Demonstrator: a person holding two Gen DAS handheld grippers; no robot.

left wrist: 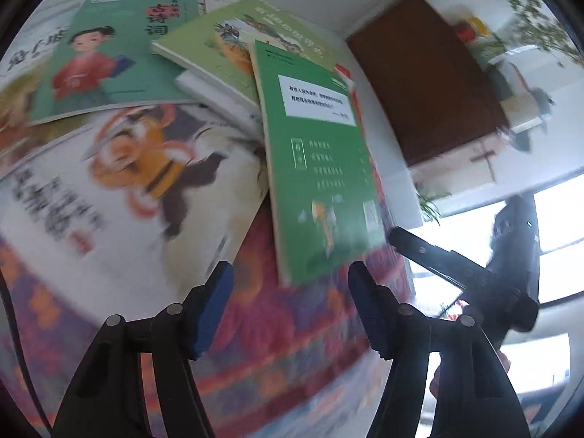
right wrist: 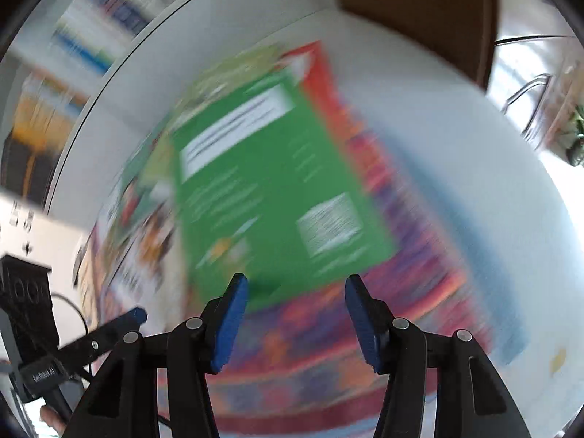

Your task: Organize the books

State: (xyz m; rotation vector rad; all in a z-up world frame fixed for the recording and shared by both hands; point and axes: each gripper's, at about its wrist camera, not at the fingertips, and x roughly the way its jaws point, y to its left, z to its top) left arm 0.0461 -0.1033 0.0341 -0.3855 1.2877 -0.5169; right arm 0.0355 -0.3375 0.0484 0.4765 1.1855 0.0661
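Note:
Several books lie in a loose heap on a patterned red and purple cloth [left wrist: 299, 328]. A bright green book [left wrist: 317, 168] lies on top, back cover up; it also shows, blurred, in the right wrist view [right wrist: 270, 189]. A large white book with a cartoon warrior [left wrist: 135, 189] lies left of it. A teal book with a girl in red [left wrist: 116, 54] and a pale green book [left wrist: 233, 43] lie farther back. My left gripper [left wrist: 291, 304] is open and empty just short of the green book's near edge. My right gripper [right wrist: 296, 323] is open and empty, close to that same edge.
The right gripper's body [left wrist: 507, 277] shows at the right of the left wrist view. A brown panel [left wrist: 423, 80] stands at the table's far end. The white table [right wrist: 456, 168] shows beside the cloth. A bookshelf [right wrist: 91, 25] stands behind.

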